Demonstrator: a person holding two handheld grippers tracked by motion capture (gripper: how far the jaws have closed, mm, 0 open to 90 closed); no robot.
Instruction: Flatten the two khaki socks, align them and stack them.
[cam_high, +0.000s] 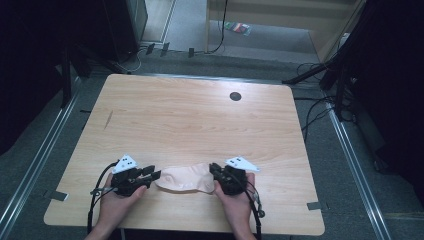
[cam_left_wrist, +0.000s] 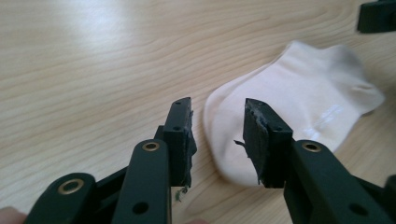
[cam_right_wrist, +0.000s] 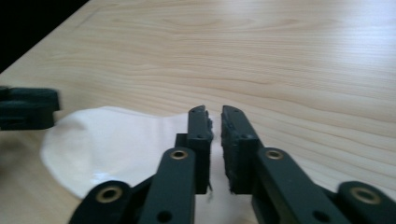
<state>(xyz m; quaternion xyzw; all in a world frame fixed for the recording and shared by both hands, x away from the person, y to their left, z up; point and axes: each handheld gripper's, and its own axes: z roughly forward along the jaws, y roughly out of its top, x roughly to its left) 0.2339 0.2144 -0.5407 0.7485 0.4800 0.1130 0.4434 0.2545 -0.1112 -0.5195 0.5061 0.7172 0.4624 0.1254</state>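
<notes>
A pale cream ankle sock (cam_high: 182, 178) lies flat near the front edge of the wooden table (cam_high: 200, 115), between the two hand-held grippers. My left gripper (cam_high: 154, 173) is at the sock's left, rounded end. In the left gripper view its jaws (cam_left_wrist: 217, 109) stand apart, with the end of the sock (cam_left_wrist: 289, 93) just beyond and between them. My right gripper (cam_high: 212, 167) is at the sock's right end. In the right gripper view its jaws (cam_right_wrist: 215, 112) are nearly together over the sock (cam_right_wrist: 107, 140), pinching the sock's edge.
A dark round hole (cam_high: 235, 96) sits in the tabletop at the back right, and a short dark mark (cam_high: 108, 119) at the left. Cables and stand legs lie on the floor around the table. Both hands rest at the front edge.
</notes>
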